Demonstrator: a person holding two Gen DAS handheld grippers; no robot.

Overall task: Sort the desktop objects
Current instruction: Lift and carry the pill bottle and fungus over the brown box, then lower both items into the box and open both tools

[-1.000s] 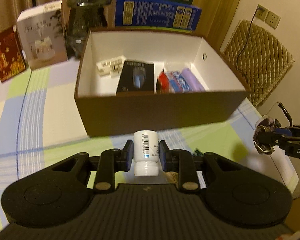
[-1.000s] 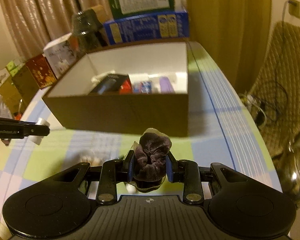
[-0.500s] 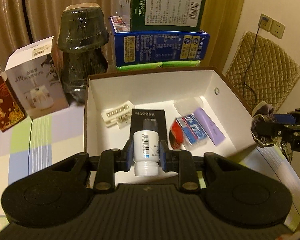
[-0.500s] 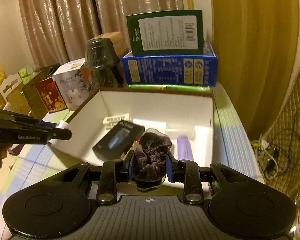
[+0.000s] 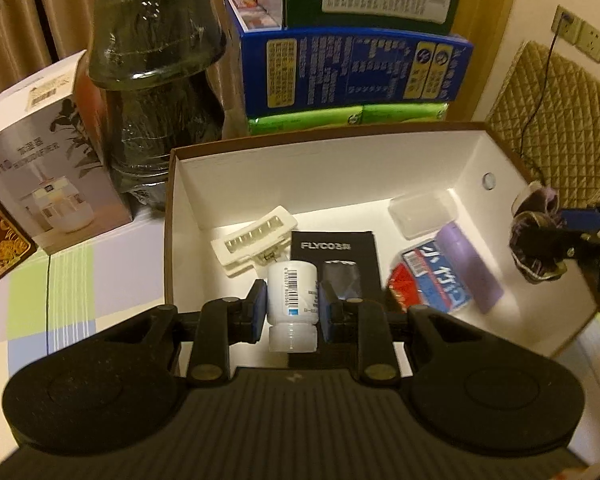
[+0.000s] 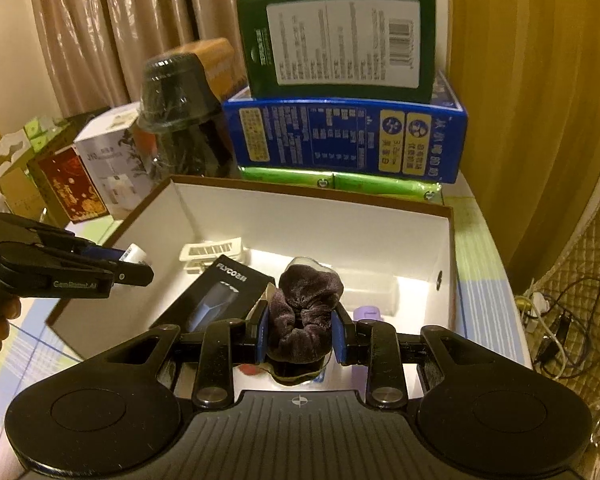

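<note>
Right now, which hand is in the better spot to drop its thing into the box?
Probably the left. Its gripper holds the white bottle over the open box. The right gripper holds the purple scrunchie nearer the box's edge.

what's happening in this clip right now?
A person with a handheld gripper in each hand is sorting desk items into an open cardboard box. The left gripper is shut on a small white bottle over the box's near-left part. The right gripper is shut on a dark purple scrunchie, also over the box. Already inside: a white hair clip, a black FLYCO package, a clear plastic case and a purple tube. Nothing is released yet.
</note>
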